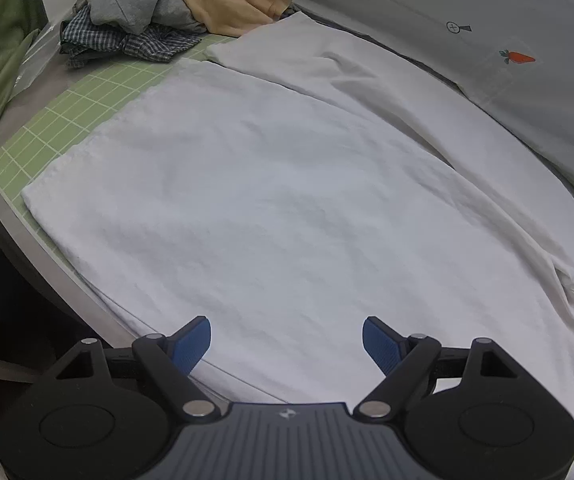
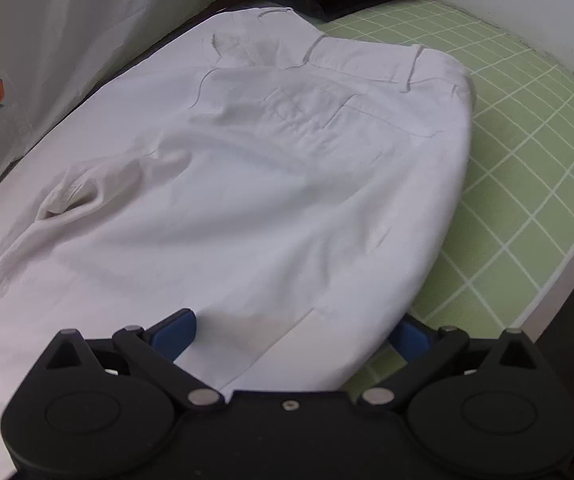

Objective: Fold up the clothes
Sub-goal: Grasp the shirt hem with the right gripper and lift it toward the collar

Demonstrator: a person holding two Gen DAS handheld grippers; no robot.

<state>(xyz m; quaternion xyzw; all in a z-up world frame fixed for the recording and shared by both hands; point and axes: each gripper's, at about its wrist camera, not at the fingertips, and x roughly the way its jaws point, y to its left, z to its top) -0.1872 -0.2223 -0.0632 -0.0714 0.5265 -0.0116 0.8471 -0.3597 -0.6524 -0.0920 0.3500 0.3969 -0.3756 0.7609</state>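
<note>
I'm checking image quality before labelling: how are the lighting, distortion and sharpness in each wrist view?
Left wrist view: soft, even light, no glare; fisheye bends the green grid mat and table edge; the white trousers look washed out with faint creases. Right wrist view: same flat light, gentle shadows in the trouser folds; grid lines curve strongly toward the frame edge; corners vignette dark; the right gripper is sharp.

Both wrist cameras are looking forward, low and close, over the white trousers (image 1: 287,200) (image 2: 267,200) they share: the left view facing the legs, the right view facing the waistband (image 2: 367,60).
</note>
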